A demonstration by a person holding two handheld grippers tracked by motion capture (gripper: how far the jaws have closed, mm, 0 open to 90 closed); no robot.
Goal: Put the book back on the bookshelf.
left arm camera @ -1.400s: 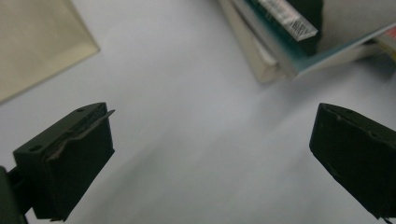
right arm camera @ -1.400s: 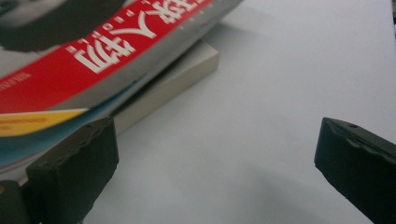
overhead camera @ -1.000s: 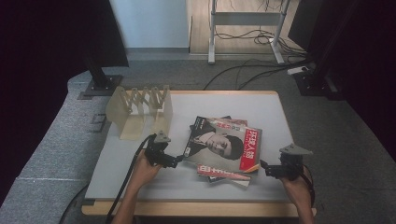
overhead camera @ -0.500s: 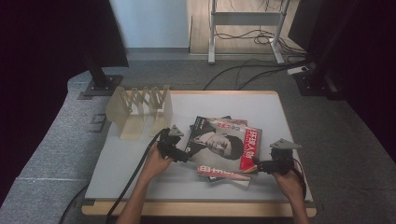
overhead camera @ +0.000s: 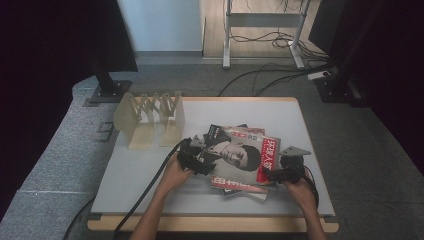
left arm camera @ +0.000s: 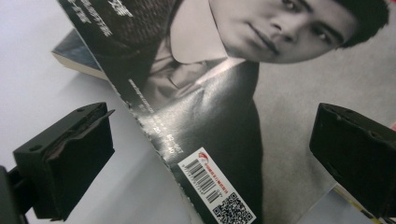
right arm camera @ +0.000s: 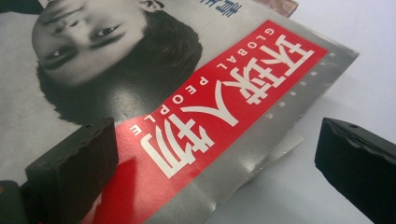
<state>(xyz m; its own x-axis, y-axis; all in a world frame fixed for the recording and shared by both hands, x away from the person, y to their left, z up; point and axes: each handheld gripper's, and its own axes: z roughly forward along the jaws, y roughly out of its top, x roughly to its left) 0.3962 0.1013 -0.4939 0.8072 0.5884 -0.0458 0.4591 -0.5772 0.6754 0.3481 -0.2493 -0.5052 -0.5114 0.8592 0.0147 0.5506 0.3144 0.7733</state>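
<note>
Magazine (left arm camera: 224, 116) btwn wide-open left tool (left arm camera: 210, 154)

bare table (overhead camera: 145, 175) left of the magazine stack (overhead camera: 240, 160); wooden rack (overhead camera: 150, 117) blocking the far-left corner

Perhaps three magazines (overhead camera: 240, 155), one wooden rack (overhead camera: 150, 117), two tongs.

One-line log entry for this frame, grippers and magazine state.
left gripper: open, at top magazine barcode edge | right gripper: open, at its red title edge | magazine: flat on stack, ungripped
</note>
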